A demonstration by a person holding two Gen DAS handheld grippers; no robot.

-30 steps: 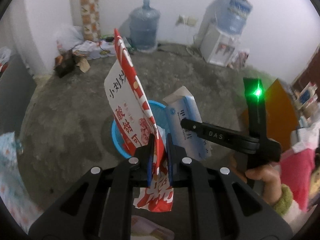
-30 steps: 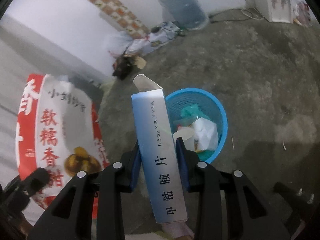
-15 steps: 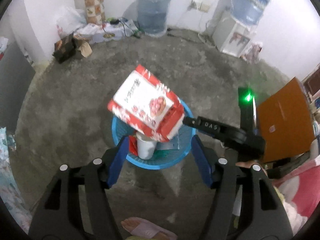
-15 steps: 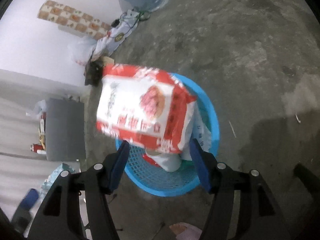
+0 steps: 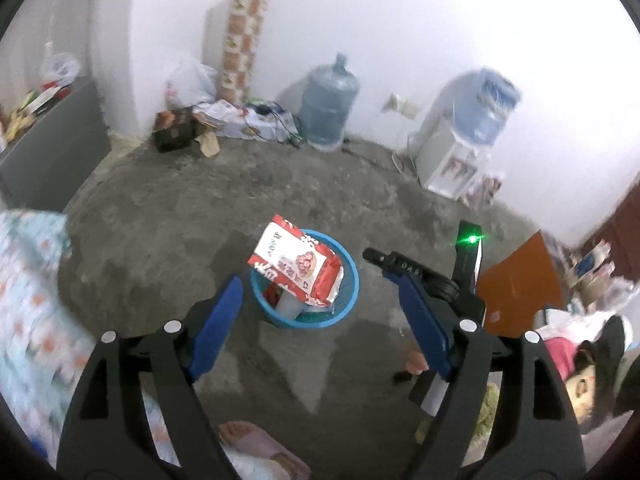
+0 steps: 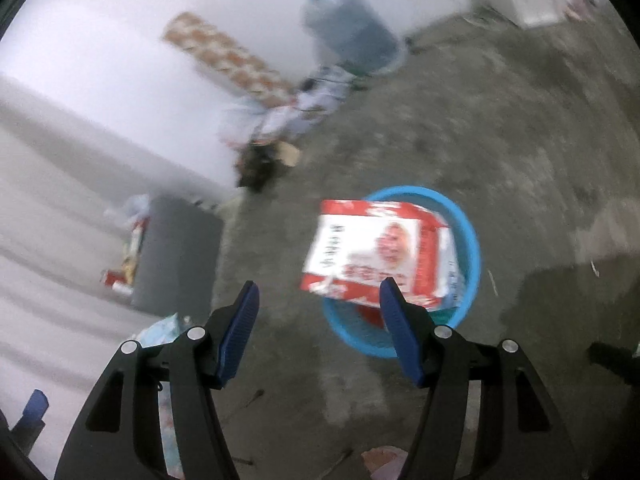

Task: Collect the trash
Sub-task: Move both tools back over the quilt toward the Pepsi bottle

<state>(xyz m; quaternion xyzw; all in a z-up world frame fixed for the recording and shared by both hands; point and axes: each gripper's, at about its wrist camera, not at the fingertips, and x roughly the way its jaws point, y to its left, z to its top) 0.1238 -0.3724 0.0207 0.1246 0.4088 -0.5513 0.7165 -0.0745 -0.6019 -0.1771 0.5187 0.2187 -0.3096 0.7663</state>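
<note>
Your left tool [image 5: 320, 316] is spread and its jaws are opening wider, with nothing between the blue pads [image 5: 218, 326]; the basket only shows through the gap, well below. Your right tool [image 6: 318, 330] is also spread and opening, empty too; the right-hand pad overlaps the snack bag in the right wrist view, but that looks like line of sight, not contact. Both tools point steeply down at the same spot, which fits a release over the target. The red-and-white snack bag [image 5: 296, 266] lies tilted across the mouth of the blue basket [image 5: 352, 280], one end propped on the far-left rim and poking past it, the other sunk inside. It sits high because the basket already holds other trash: a pale cup-like piece [image 5: 289, 306] and something red show beneath it. Judgement: the bag is in, but loosely, and could tip out over the rim if knocked. The basket stands alone on the bare concrete floor [image 5: 168, 240], so you can reach it from either side. Beyond it, clutter lies along the wall around a water jug [image 5: 328, 108] and a dispenser [image 5: 460, 148]. The view is too blurred to say whether any of it counts as trash.
</note>
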